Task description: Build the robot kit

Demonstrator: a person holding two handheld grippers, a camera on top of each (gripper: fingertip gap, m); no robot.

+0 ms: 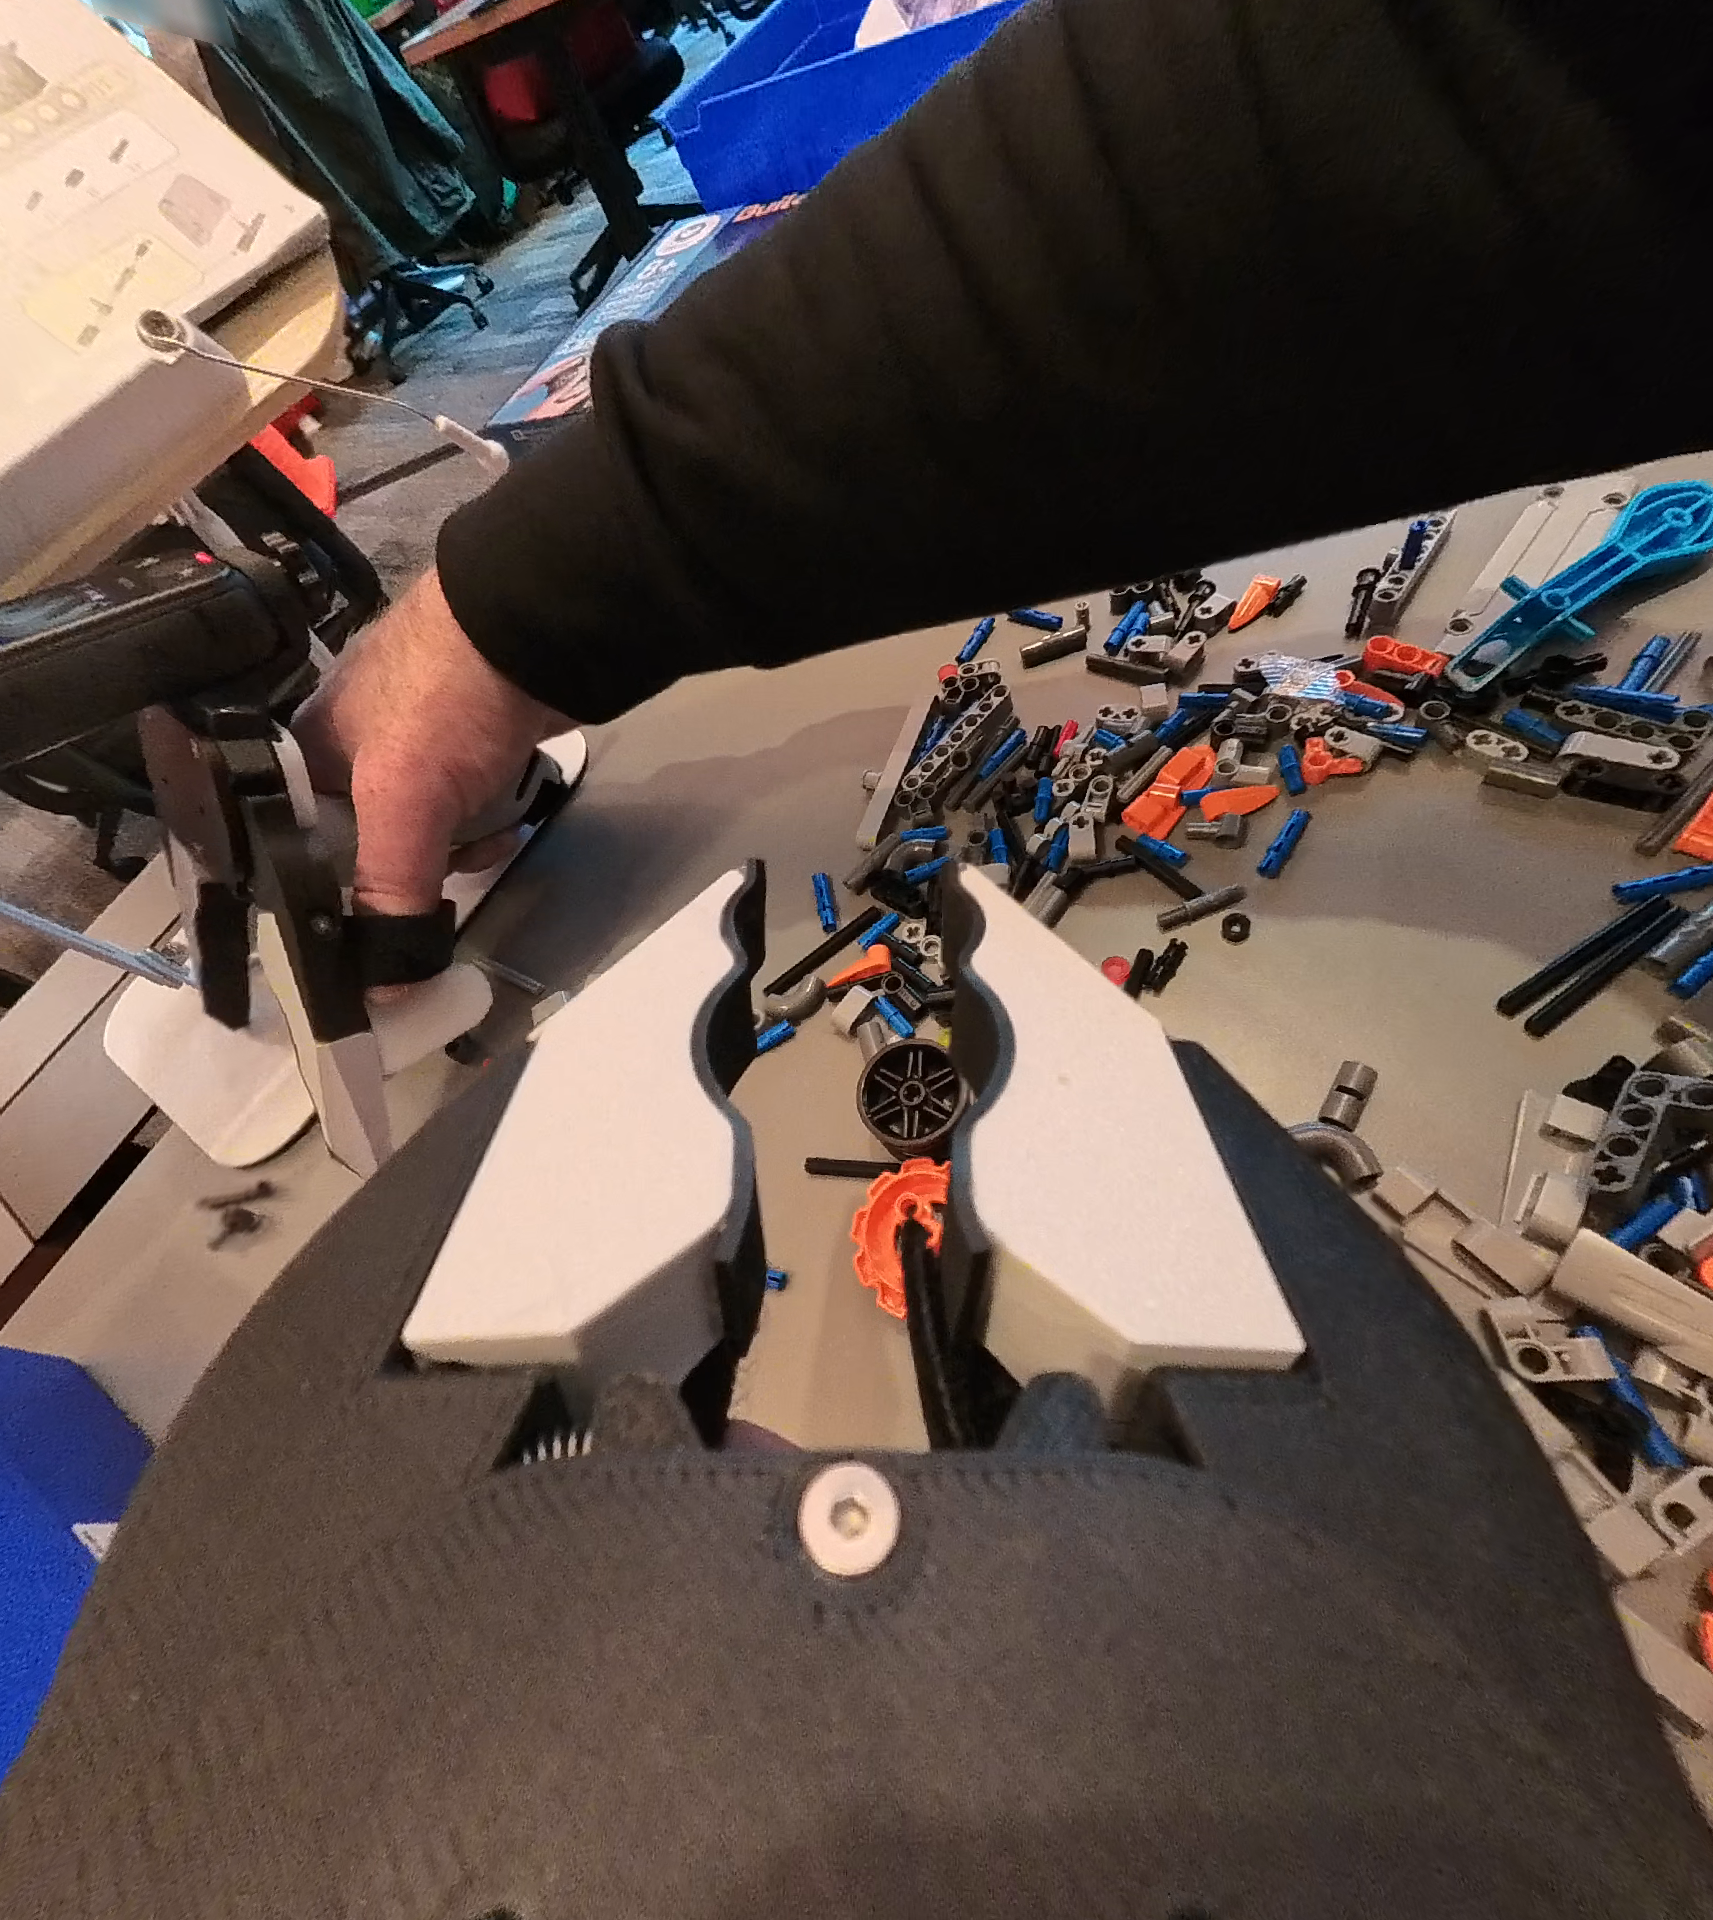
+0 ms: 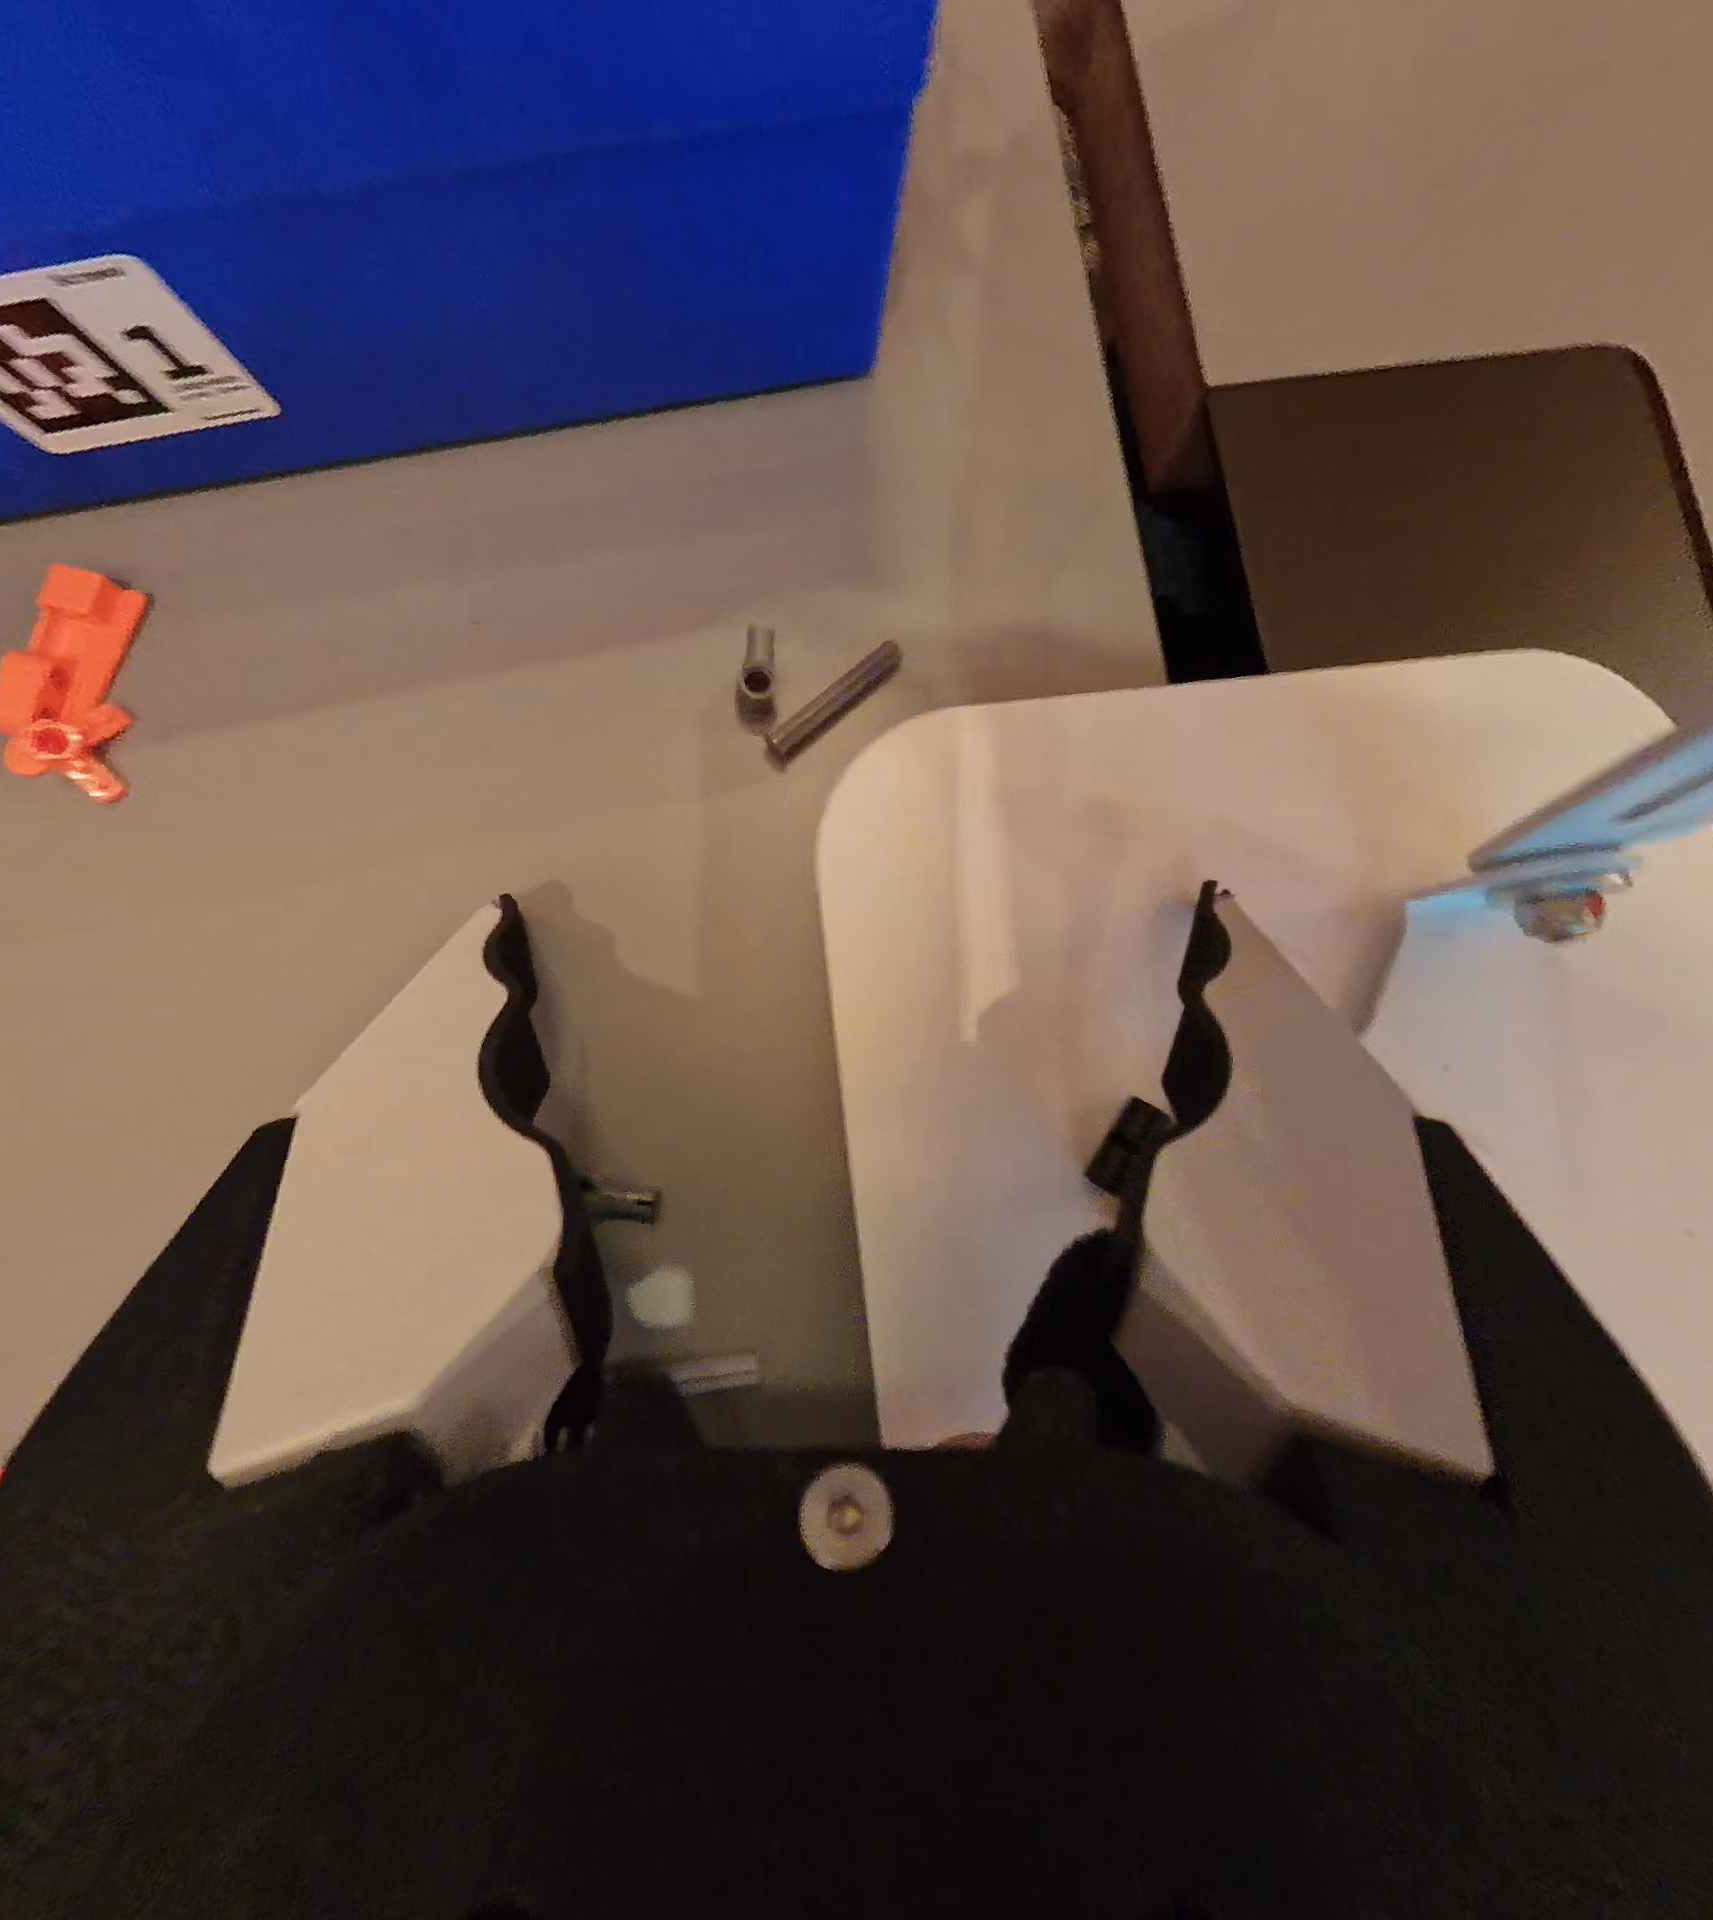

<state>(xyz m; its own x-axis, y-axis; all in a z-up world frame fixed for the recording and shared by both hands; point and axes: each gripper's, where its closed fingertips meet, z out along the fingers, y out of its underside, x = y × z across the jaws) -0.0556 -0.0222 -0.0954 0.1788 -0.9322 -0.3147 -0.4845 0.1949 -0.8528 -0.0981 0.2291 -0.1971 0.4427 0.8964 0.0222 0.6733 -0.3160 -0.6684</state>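
Black wheel [image 1: 911, 1093] between open hand-held gripper [image 1: 857, 883] fingers.

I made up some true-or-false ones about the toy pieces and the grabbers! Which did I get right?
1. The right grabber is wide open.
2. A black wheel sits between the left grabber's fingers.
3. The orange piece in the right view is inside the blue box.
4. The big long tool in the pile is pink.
1. True: the right hand-held gripper is open.
2. True: the black wheel lies between the left hand-held gripper fingers.
3. False: the orange piece lies on the table, outside the blue box.
4. False: the long tool is light blue.
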